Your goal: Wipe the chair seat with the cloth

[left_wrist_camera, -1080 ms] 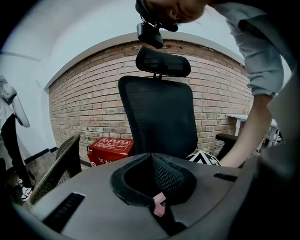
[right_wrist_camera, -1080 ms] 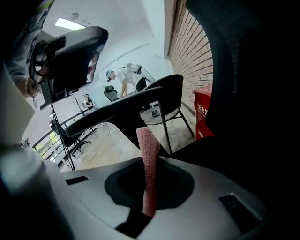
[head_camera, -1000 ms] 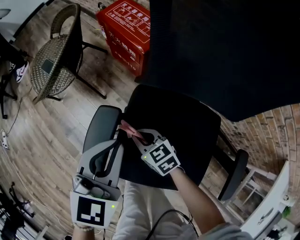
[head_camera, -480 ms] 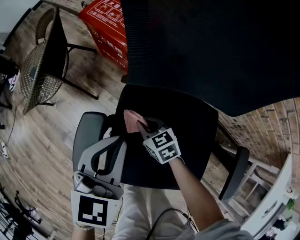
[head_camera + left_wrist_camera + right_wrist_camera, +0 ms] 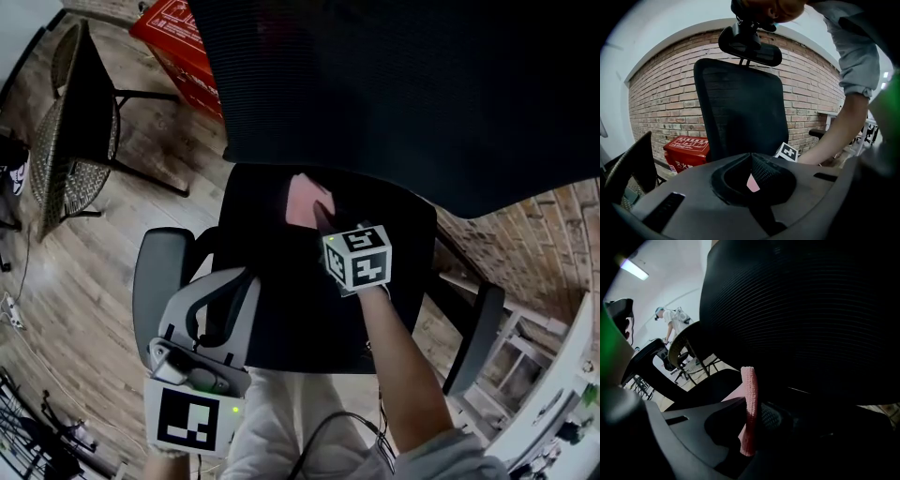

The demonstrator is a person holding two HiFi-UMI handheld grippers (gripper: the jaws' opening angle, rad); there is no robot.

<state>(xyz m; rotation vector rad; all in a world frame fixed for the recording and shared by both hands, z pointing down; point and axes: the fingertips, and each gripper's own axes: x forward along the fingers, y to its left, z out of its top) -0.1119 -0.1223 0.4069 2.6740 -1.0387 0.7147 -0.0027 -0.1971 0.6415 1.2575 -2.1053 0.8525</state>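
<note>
Brick wall [image 5: 656, 103] behind, black chair seat [image 5: 281, 309] up front: right gripper [image 5: 319, 212] clamps the pink cloth [image 5: 302, 200] at its far edge; left gripper [image 5: 242, 277] closed, empty, near-left. Wiping looks underway, likely much left.

- The right gripper [image 5: 319, 214] travels from the chair seat's [image 5: 272, 300] front left edge back toward the backrest [image 5: 394, 94].
- The pink cloth [image 5: 302, 199] pinched in it slides along.

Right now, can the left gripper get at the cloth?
Probably yes: bare chair seat lies between the left gripper and the cloth, with nothing blocking. But the right gripper is shut on the cloth near the backrest.
</note>
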